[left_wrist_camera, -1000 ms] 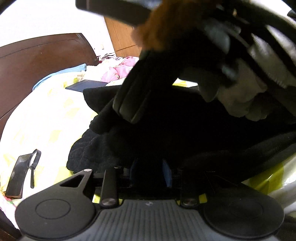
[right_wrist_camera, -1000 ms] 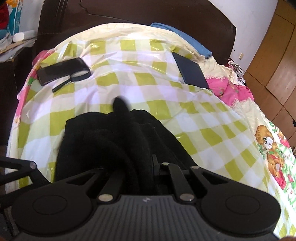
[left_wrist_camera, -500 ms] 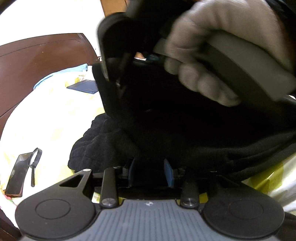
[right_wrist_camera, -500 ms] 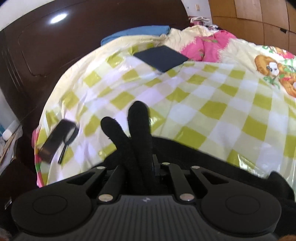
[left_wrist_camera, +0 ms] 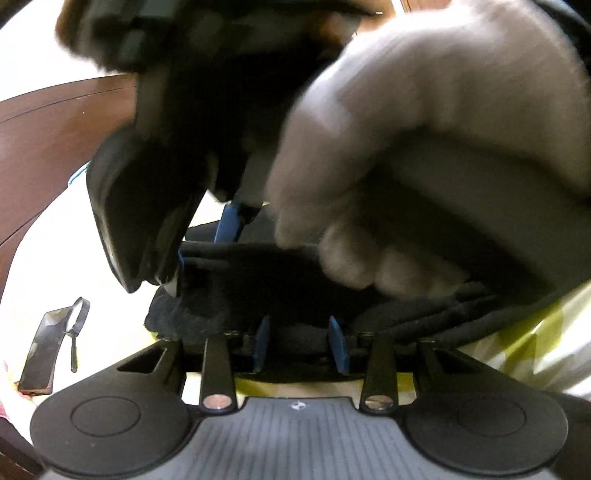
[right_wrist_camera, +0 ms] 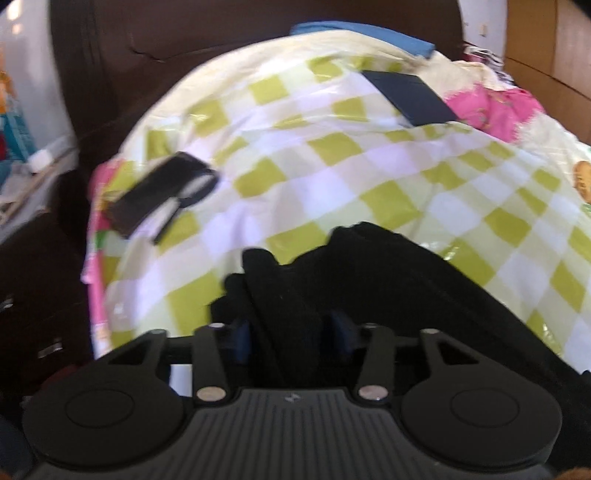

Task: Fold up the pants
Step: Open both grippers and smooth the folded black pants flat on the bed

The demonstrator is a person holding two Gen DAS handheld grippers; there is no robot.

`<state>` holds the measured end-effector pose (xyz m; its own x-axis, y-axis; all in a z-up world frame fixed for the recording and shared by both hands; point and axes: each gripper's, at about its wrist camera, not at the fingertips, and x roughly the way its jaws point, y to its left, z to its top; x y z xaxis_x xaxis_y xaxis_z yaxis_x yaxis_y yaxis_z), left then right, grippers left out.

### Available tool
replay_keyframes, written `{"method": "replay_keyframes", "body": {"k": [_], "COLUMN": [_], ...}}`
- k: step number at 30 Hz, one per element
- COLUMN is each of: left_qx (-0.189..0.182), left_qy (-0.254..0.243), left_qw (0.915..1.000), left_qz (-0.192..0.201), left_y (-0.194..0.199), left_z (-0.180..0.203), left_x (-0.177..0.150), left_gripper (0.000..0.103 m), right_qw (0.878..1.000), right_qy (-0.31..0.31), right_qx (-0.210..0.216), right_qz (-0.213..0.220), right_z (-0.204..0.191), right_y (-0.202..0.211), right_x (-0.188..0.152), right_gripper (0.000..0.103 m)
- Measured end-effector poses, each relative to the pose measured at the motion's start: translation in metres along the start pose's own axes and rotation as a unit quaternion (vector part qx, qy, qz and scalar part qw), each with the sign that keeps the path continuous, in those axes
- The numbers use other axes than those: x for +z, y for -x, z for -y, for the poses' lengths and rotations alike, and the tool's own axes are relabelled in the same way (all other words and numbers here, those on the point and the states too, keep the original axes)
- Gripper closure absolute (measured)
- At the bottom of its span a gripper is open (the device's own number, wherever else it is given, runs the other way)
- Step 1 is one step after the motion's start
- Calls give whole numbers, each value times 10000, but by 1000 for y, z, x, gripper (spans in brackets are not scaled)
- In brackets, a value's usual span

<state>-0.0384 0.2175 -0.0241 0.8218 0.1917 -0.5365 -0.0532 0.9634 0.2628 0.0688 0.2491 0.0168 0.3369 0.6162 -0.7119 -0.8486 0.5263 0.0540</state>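
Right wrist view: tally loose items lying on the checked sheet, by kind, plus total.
Black pants: 1
Dark flat phone-like slab with loop strap: 1
Dark blue flat rectangular case: 1
Total: 3
A blue cloth lies at the far edge, past the checked sheet, so not counted.

Left hand-held gripper: blue pads parted.
Right hand-held gripper: pads parted, black cloth between them.
Right hand: grey-gloved, wrapped around its handle.
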Motion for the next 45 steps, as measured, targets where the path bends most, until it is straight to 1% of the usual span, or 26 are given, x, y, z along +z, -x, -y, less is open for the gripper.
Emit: {"method": "replay_keyframes", "body": {"k": [5,7,9,11,13,16,17,19,22,23,25,27,28,30,32,33,34,35,36,38,39,40,42,43,44,45], "left_qx": [181,335,379,454,479,338,253,62,-115,-81,-23,22,44,93,165,227,278,302,301,338,359,355,354,369,391,419], "left_qy": [-18,-63,-9,-23,-85,-152,-180,-256,-560,-679,-895,-991,-1018,-1094,-1193,-1264,-1338,-1410,-1477,-1626,-1720,-1768,-1823,-1852,-1878,-1885], "left_qw": [9998,9994,9993,9987,9980,9977,9978,9983,9983,9975,9959,9947,9943,9932,9919,9908,9896,9885,9875,9849,9831,9821,9809,9803,9796,9793], "left_qz": [-74,-41,57,224,416,573,592,520,-139,-176,-162,-259,-309,-383,-410,-430,-449,-455,-464,-497,-522,-539,-574,-585,-599,-613], "left_y": [15,24,34,41,43,30,21,4,-25,-28,-26,-30,-31,-30,-34,-35,-33,-33,-33,-33,-34,-36,-38,-39,-39,-40], "left_z": [-9,-13,-17,-16,-17,-8,-4,5,31,34,38,37,38,41,44,46,49,51,53,56,59,60,61,61,62,63], "left_x": [-7,-7,-2,8,21,40,44,51,51,47,48,54,56,59,59,61,61,61,61,59,59,60,62,63,64,65], "left_gripper": [52,52,52,52,51,50,50,50,49,49,48,47,46,46,46,46,46,46,46,46,46,46,46,46,46,46], "right_qw": [9988,9961,9903,9791,9616,9353,9272,9155,8965,8919,8818,8810,8804,8732,8536,8411,8337,8395,8568,8952,9047,9082,9056,8968,8802,8555], "right_qy": [-377,-693,-981,-1397,-1912,-2752,-3041,-3590,-4311,-4454,-4668,-4672,-4671,-4752,-5053,-5255,-5295,-5071,-4717,-4016,-3857,-3829,-3888,-4102,-4413,-4794], "right_qx": [-103,-414,-913,-1452,-1959,-2220,-2178,-1795,-941,-636,-140,146,306,668,892,927,1160,1440,1475,1176,1090,1084,1294,1295,1428,1650], "right_qz": [292,354,358,278,181,155,176,267,394,465,648,733,766,855,901,880,1053,1318,1470,1531,1444,1299,1093,1037,1006,1052], "right_z": [25,48,73,103,131,167,176,194,215,220,229,235,238,248,255,254,249,240,231,218,218,221,230,237,246,256], "right_y": [55,82,106,127,145,168,173,177,167,165,158,148,143,134,129,136,148,164,177,185,178,167,138,126,118,114], "right_x": [-12,-28,-50,-76,-103,-141,-153,-173,-198,-202,-209,-209,-207,-209,-212,-211,-210,-207,-201,-191,-188,-187,-191,-195,-201,-207], "right_gripper": [55,52,51,51,51,51,50,47,44,44,42,40,34,32,41,60,73,77,81,80,75,63,38,41,47,65]}}
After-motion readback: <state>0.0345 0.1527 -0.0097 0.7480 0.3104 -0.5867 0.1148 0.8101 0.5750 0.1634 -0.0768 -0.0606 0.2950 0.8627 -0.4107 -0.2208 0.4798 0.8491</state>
